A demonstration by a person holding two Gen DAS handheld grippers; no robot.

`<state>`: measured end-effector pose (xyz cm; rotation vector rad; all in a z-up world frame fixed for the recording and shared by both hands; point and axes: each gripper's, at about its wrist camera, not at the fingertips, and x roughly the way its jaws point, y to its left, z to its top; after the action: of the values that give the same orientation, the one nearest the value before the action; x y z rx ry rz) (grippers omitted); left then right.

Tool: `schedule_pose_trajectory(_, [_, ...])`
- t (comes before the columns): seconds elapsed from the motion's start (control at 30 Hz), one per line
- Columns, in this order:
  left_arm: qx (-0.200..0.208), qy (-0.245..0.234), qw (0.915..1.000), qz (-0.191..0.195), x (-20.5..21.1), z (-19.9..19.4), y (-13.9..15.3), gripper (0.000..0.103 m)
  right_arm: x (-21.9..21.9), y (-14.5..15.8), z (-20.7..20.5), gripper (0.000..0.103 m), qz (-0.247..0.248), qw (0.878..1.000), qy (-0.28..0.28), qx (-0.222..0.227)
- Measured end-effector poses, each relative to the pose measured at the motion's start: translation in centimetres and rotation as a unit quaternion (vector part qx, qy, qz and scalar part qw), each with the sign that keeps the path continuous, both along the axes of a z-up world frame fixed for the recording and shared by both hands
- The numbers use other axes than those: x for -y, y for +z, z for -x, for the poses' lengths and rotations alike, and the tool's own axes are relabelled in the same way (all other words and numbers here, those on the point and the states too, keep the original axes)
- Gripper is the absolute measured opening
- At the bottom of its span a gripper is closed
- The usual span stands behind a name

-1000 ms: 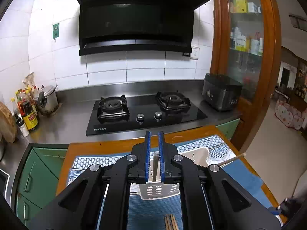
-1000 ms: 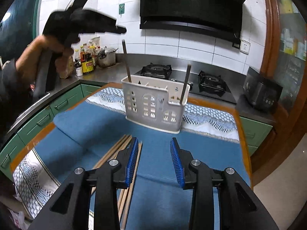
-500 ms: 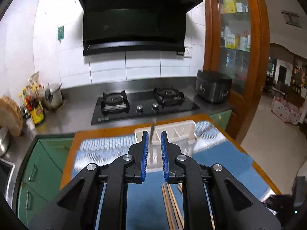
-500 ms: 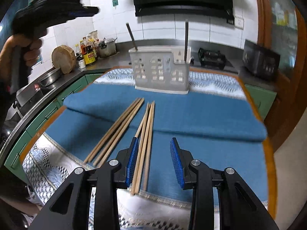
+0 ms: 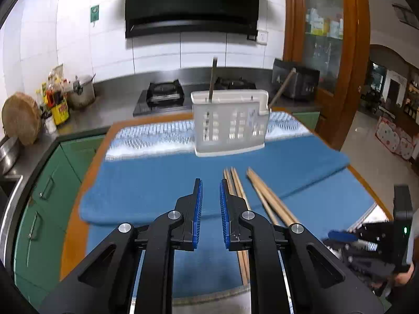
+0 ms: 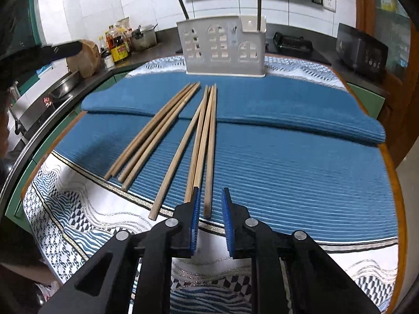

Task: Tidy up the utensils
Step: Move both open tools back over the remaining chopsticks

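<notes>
**Both grippers lowered toward the chopsticks; right jaws just narrowed**

Since a second ago both of my grippers have dropped toward the worktop, and the white utensil holder that sat right under my left gripper now stands well ahead of it

- Left gripper: jaws nearly together, a narrow gap between the blue pads, nothing between them; it hangs above the blue mat, just left of the nearest chopsticks
- Right gripper: jaws have just been closing; they stand close together with a slim gap, and the near end of one chopstick shows in that gap. I cannot tell whether the pads press on it
- Loose chopsticks: wooden, lying flat on the blue mat in two fanned bundles, a left bundle of about four and a right bundle of about four, tips toward the holder, near ends by the mat's patterned border
- Utensil holder: white, perforated, upright at the far end of the mat on the patterned cloth. Two dark sticks stand in it, one at each end; the one on the left in the right wrist view leans
- Worktop: wooden edge showing round the cloth
- Background: gas hob, range hood, pot, bottles, round wooden block, dark appliance
- A person's fingers show behind the right gripper in the left wrist view
</notes>
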<state>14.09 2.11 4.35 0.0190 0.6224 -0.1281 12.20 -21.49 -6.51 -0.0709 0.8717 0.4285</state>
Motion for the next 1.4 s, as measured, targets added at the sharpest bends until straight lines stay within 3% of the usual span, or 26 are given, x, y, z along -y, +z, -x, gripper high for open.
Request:
schedule_pose_trajectory(0.27, [-0.052, -0.002, 0.9986, 0.006, 0.1, 2.1, -5.2, 0.013, -0.7, -1.6, -0.8, 0.012, 0.010, 1.000, 0.000, -0.016])
schedule_pose_trajectory(0.67, [-0.124, -0.026, 0.9918, 0.010, 2.6, 1.6, -10.9, 0.013, -0.8, -1.9, -0.8, 0.007, 0.028, 0.999, -0.012, -0.009])
schedule_pose_trajectory(1.13, [-0.150, -0.029, 0.9880, 0.021, 3.6, -0.1, -12.9, 0.013, 0.5, -1.9, -0.1, 0.007, 0.026, 0.999, -0.028, -0.010])
schedule_pose_trajectory(1.4, [-0.149, -0.012, 0.9888, -0.005, 4.0, -0.6, -13.4, 0.013, 1.2, -1.9, 0.2, 0.007, 0.023, 0.999, -0.034, -0.012])
